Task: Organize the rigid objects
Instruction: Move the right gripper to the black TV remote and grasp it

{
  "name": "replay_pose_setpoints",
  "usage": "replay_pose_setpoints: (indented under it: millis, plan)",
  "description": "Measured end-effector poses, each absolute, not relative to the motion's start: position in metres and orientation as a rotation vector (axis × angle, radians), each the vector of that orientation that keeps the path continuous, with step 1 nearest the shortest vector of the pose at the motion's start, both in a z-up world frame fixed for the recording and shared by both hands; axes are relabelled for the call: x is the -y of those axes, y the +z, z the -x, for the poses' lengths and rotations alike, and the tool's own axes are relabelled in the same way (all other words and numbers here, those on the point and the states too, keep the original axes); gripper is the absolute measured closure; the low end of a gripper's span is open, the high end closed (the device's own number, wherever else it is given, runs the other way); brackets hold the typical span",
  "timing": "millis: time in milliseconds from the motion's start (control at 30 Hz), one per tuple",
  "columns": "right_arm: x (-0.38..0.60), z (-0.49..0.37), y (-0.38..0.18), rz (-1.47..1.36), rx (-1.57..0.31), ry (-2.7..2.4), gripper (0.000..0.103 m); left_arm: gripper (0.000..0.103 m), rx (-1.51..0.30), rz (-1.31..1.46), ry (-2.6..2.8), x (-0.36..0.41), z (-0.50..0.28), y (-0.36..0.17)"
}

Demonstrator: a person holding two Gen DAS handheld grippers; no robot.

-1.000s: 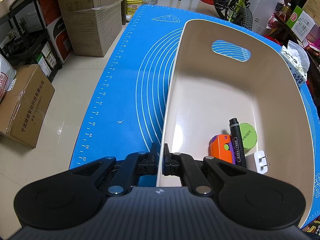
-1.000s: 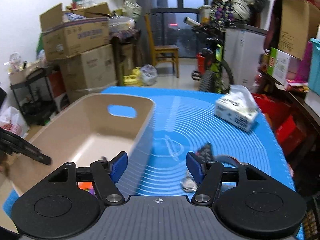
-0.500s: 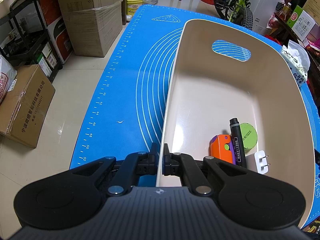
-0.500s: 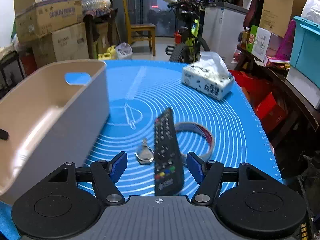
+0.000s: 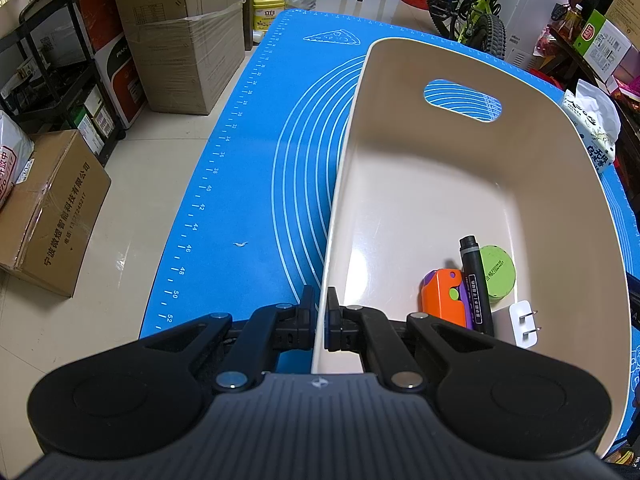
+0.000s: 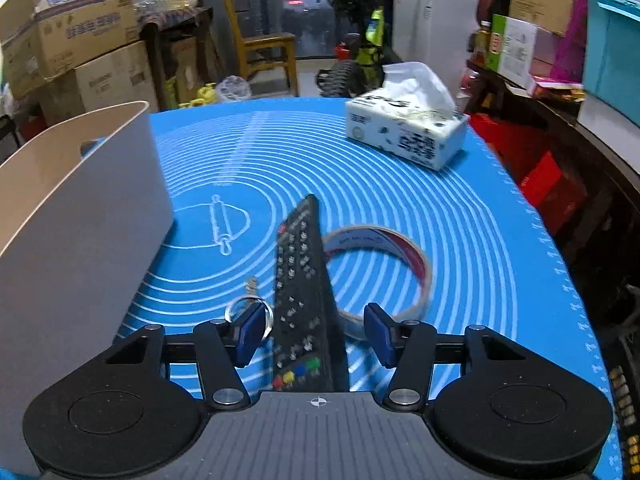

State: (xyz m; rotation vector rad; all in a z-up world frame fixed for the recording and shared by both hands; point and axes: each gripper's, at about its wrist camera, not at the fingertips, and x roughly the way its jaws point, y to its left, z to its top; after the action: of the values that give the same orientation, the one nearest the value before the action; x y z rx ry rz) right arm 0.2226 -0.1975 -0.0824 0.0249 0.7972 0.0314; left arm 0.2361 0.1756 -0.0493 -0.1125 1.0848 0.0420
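Left gripper: the left gripper (image 5: 319, 312) is pinching the near left wall of the beige plastic bin with a cut-out handle (image 5: 532, 184), one finger sitting outside the wall and one inside.
Bin: it is standing on the blue silicone baking mat (image 5: 240, 184) that is covering the table, its long side running away from me.
Bin contents: an orange and purple toy block (image 5: 442, 300), a black marker pen (image 5: 474, 280), a round green tin (image 5: 498, 272) and a white two-prong plug adapter (image 5: 524, 326) are all lying bunched in the near right corner; the marker is lying between the toy and the tin, touching both as far as I can tell.
Right gripper: the right gripper (image 6: 314, 334) is hovering low over the mat with its blue-padded fingers spread wide, gripping nothing.
Remote: a long black remote control with coloured buttons (image 6: 302, 292) is lying flat on the mat, its near end sitting between the spread fingers and its far end pointing away.
Tape: a ring of clear tape with a red and white core (image 6: 404, 248) is lying just right of the remote, partly under its edge.
Key ring: a metal key ring (image 6: 248, 308) is lying just left of the remote, beside the left pad.
Tissues: a white tissue pack (image 6: 408, 132) is sitting at the far right of the mat, well apart from the rest.
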Motion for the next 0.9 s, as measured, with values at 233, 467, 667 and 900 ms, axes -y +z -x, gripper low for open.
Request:
replay_pose_setpoints:
  millis: [233, 467, 667, 900]
  plan:
    - [0.176, -0.231, -0.083, 0.079, -0.796, 0.089, 0.056, 0.098, -1.084, 0.112, 0.043, -0.176, -0.236, -0.050]
    - [0.160, -0.241, -0.093, 0.133, -0.833, 0.098, 0.063, 0.098, -1.084, 0.113, 0.043, -0.176, -0.236, -0.050]
    - [0.164, -0.239, -0.092, 0.112, -0.824, 0.069, 0.071, 0.098, -1.084, 0.112, 0.043, -0.176, -0.235, -0.050]
    - [0.168, -0.231, -0.084, 0.084, -0.784, 0.025, 0.071, 0.098, -1.084, 0.113, 0.043, -0.176, -0.236, -0.050]
